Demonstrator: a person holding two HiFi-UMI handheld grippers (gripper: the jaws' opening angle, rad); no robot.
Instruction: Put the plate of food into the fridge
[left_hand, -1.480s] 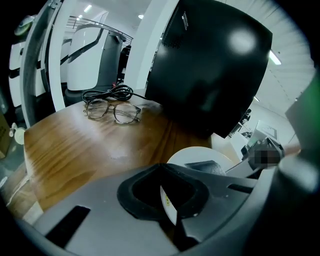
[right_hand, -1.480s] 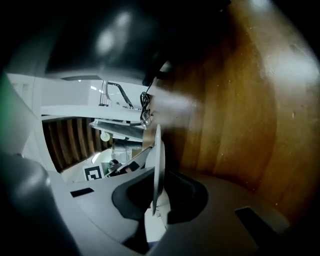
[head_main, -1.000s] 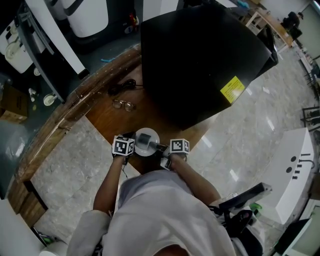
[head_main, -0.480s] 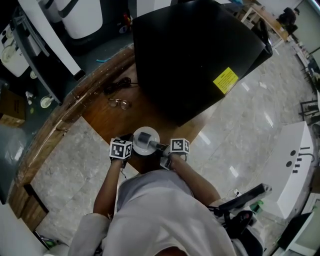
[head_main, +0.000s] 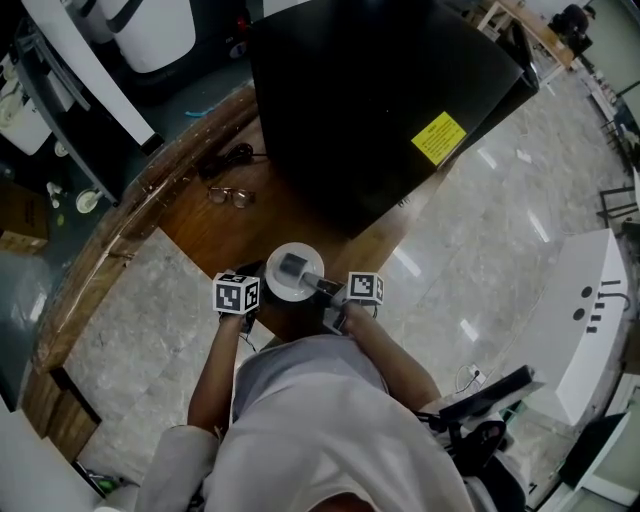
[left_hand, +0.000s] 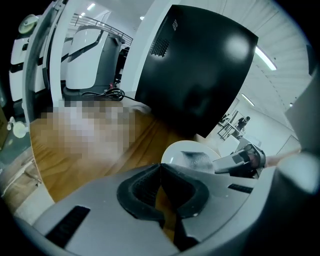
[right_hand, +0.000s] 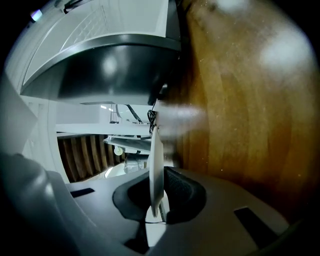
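Plate of food held over the wooden desk, in front of the black fridge.
The black fridge (head_main: 380, 100) stands on the wooden desk (head_main: 250, 235), its door closed. Near its front, the white plate (head_main: 281, 288) is held above the desk's edge, carrying a grey block of food (head_main: 292, 267). The right gripper (head_main: 322, 288) is clamped on the plate's rim. The left gripper (head_main: 248, 278) sits just beside the plate, jaws together and empty. Eyeglasses (head_main: 229, 195) lie farther back on the desk.
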